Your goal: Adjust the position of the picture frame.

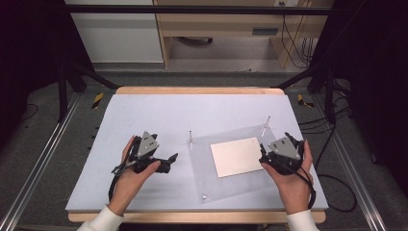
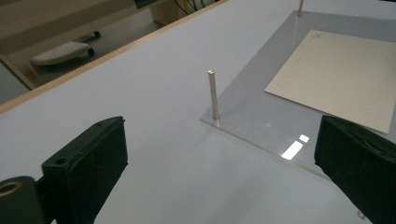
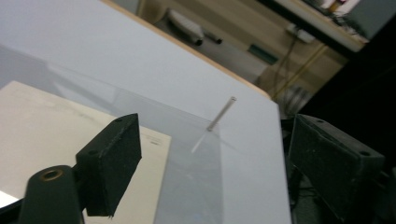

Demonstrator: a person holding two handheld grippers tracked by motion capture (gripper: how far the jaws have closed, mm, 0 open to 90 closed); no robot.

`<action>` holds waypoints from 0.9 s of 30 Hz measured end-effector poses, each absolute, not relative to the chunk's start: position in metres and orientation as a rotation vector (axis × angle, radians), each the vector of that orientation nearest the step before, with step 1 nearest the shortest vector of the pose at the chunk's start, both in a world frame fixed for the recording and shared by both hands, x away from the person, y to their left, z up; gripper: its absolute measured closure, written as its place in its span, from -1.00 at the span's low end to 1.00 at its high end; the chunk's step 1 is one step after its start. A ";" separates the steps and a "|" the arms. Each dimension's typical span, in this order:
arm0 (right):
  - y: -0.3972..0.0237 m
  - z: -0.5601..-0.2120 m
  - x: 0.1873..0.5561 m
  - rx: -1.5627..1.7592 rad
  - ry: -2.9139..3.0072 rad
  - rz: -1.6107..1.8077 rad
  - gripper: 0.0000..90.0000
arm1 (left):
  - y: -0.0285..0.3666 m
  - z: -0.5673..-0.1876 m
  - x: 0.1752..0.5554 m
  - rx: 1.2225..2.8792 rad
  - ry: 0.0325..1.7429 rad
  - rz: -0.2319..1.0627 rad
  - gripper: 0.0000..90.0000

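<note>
High view: my left gripper (image 1: 168,159) and right gripper (image 1: 263,155) flank the plate (image 1: 231,185), both jaws apart, empty. Card (image 1: 236,156) lies mid-plate; pins (image 1: 191,136) at 10 and 2 o'clock. Approach step. Next, I judge: close on plate edges.

Item count: one clear plate (image 1: 231,159) at centre right of the high view; one cream card (image 1: 237,156) on it; two upright metal pins (image 1: 191,136), at the plate's upper corners; one pale surface (image 1: 154,115); two hand-held grippers, left (image 1: 172,157) and right (image 1: 262,150), jaws apart.
</note>
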State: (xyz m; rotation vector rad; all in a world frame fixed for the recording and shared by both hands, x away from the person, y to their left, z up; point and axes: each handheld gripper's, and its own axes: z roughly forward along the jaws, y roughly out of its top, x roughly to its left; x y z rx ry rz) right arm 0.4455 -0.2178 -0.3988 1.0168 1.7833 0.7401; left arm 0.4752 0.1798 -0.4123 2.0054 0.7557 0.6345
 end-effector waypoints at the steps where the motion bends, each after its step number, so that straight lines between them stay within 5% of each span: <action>1: -0.218 -0.397 0.451 1.023 1.818 0.745 -0.56 | 0.180 -0.412 0.475 2.005 0.756 0.635 -0.95; 16: -0.253 -0.397 0.515 1.198 1.919 0.850 0.04 | 0.140 -0.414 0.506 2.074 0.739 0.567 -0.83; 27: -0.266 -0.427 0.569 1.285 2.019 0.836 0.35 | 0.117 -0.444 0.536 2.028 0.841 0.621 -0.09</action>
